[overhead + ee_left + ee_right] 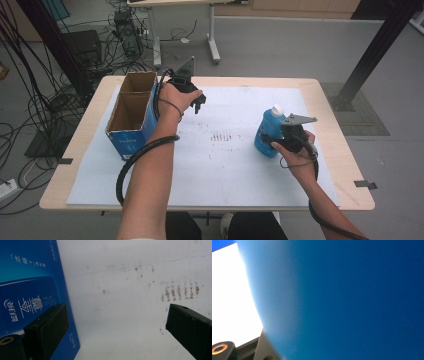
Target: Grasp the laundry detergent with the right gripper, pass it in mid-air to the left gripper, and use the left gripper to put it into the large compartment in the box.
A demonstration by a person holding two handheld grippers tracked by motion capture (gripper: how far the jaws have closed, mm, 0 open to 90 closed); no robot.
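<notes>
Nearest, on the right of the white mat [225, 170], the blue bottle [267, 131] with its white cap is stood upright and clamped by the right gripper [274, 139]. Further in, brown marks [223, 136] are seen mid-mat. Beyond, the left gripper [199, 104] is held with jaws apart and nothing between them, just beside the open blue box [131, 134] at the left edge.
</notes>
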